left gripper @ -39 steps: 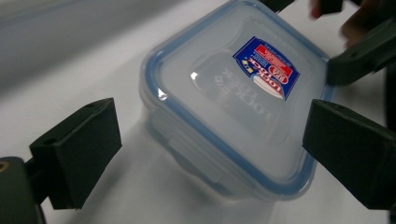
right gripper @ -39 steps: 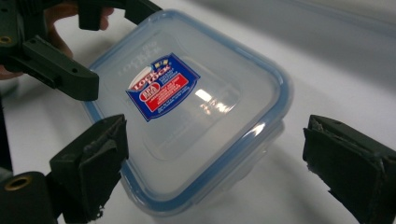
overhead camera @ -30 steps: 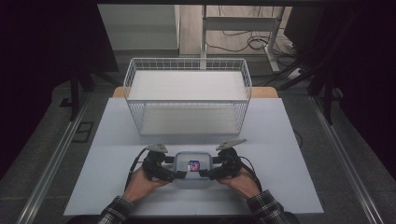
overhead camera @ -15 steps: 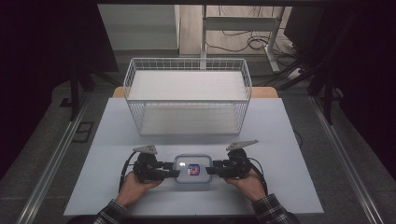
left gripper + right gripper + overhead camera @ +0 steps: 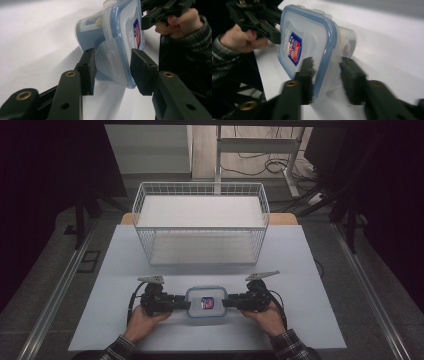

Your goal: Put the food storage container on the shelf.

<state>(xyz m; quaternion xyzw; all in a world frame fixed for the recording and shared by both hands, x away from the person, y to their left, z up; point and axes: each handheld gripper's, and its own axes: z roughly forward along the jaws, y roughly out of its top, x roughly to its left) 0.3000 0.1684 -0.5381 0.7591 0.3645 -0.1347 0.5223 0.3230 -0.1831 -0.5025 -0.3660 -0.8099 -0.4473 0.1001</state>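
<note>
1. A clear plastic container with a blue-rimmed lid and a red-and-blue sticker lies near the front edge of the white table, between two hand-held grippers, at 6 o'clock from the wire basket.

2. The left gripper comes at the container from 9 o'clock. In the left gripper view its black jaws have just been closing, one on each side of the lid's edge and its clear latch flap; a slim gap shows beside the right-hand pad, so a firm pinch cannot be confirmed.

3. The right gripper meets the container from 3 o'clock. In the right gripper view, which is blurred, its jaws have also just been closing and straddle the lid rim and the wall of the tub; whether the pads press on it cannot be told.

4. The person's hands, in plaid sleeves, enter from 6 o'clock in the high view.

5. The white wire basket stands at the table's far side, at 12 o'clock, well apart from the container.
</note>
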